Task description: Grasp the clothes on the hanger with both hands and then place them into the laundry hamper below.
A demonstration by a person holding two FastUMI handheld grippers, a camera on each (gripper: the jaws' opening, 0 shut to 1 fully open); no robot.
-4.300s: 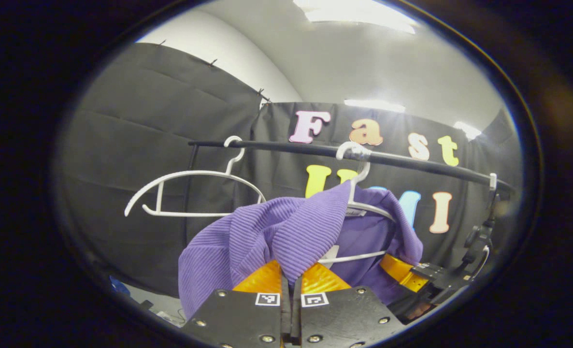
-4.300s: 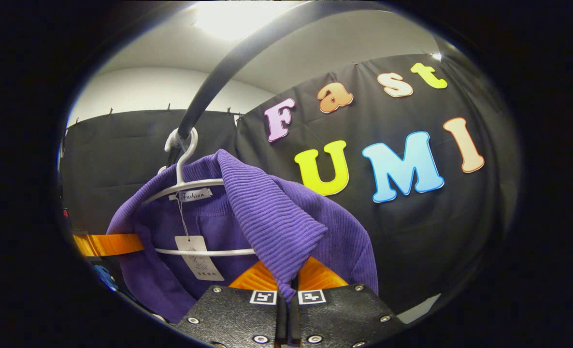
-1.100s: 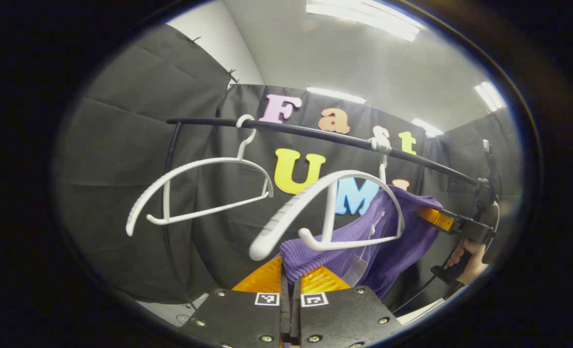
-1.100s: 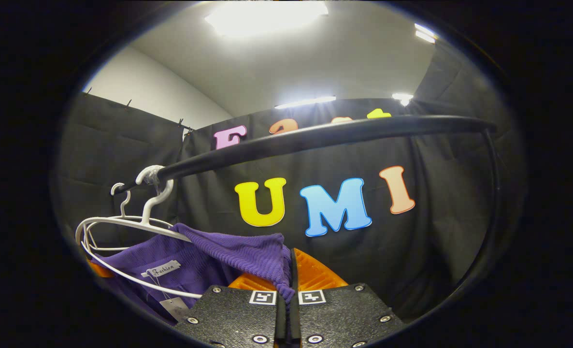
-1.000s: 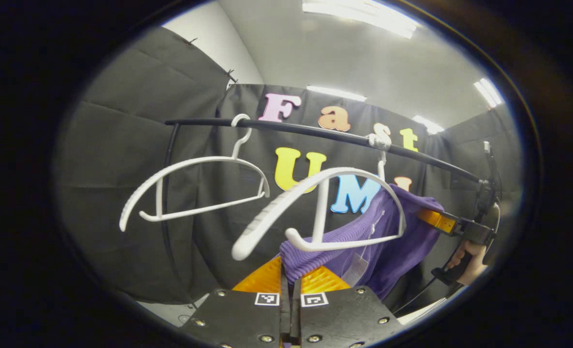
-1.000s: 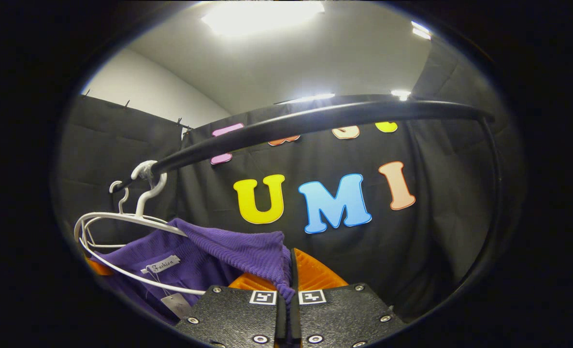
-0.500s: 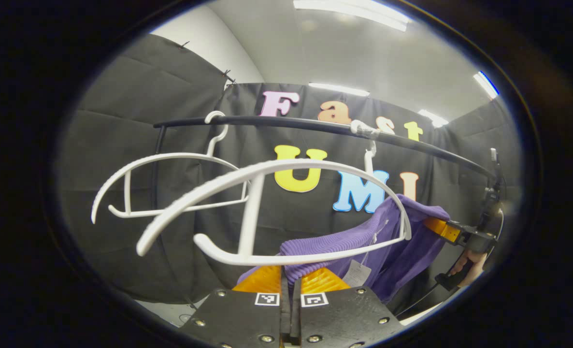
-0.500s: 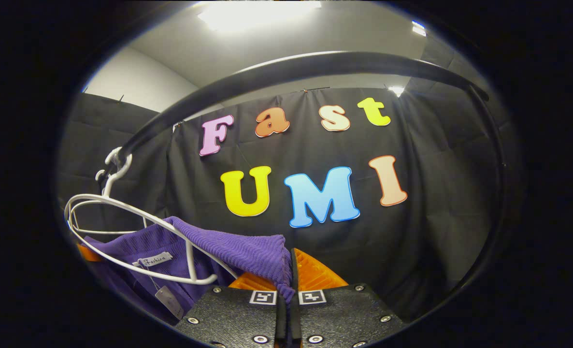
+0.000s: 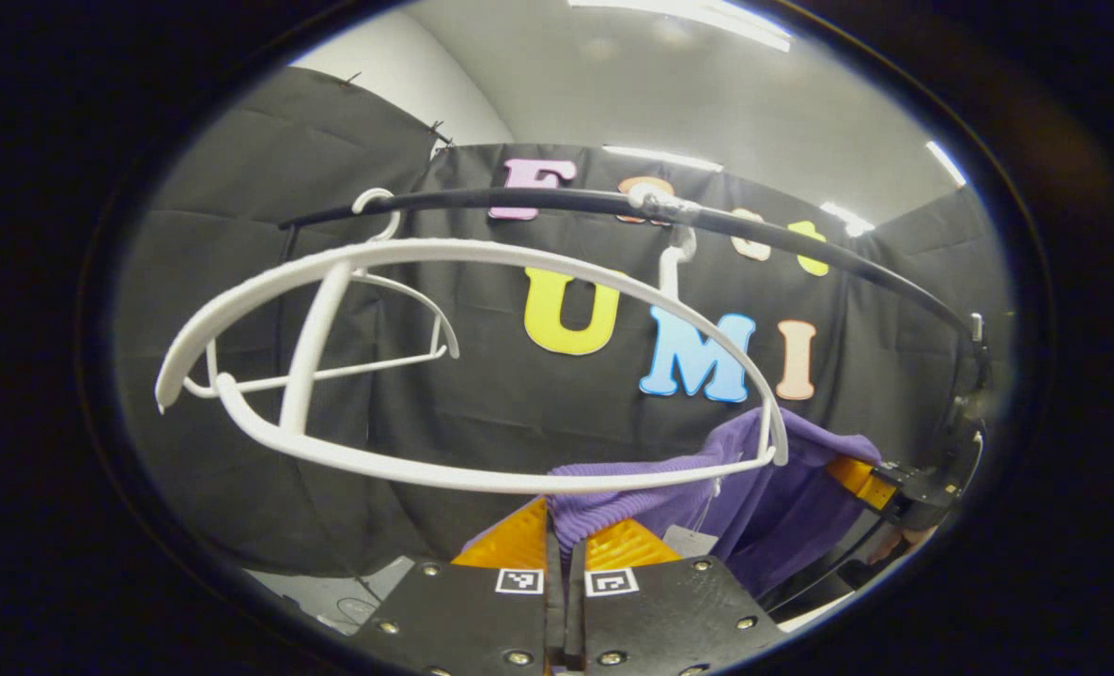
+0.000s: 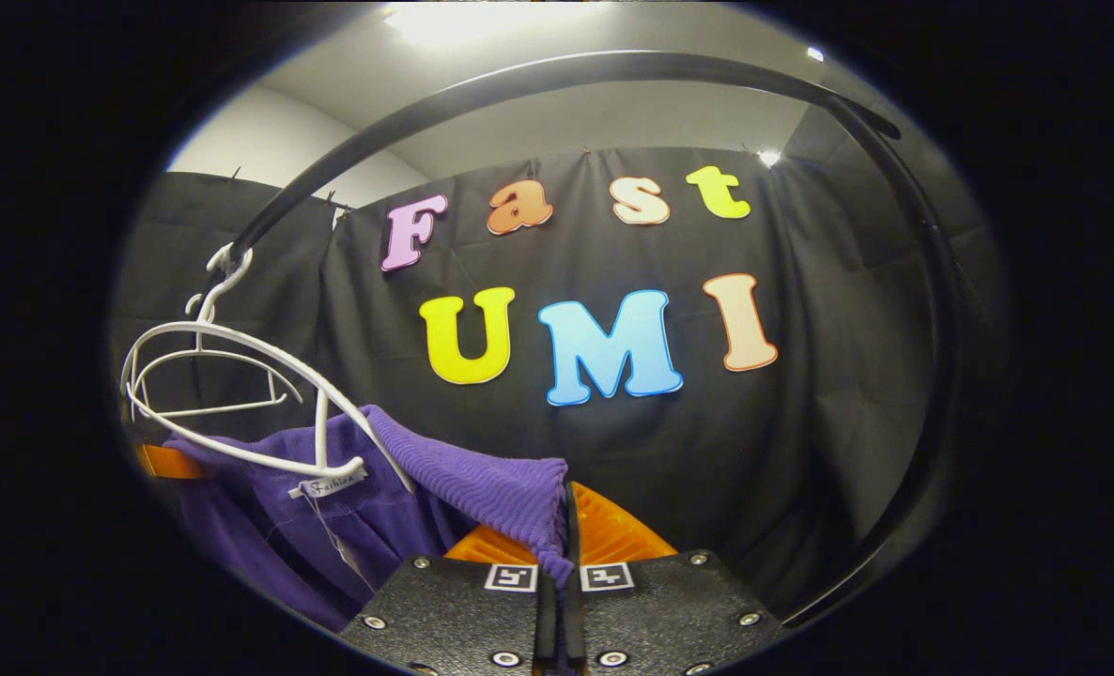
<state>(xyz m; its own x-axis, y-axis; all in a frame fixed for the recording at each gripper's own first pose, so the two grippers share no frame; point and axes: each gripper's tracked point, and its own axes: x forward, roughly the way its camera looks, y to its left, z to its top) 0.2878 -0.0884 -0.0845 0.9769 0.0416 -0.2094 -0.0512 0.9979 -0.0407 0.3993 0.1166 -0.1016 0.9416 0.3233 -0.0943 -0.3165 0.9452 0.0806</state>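
Garment work comes first: the purple top is almost free of the white hanger, only its far shoulder seems near the hanger's end. The left gripper and the right gripper each pinch a fold of it, so both should go down together, evenly. I cannot see the hamper, so I cannot tell what it holds.

Spare white hanger hangs on black rail; ceiling lights glow.
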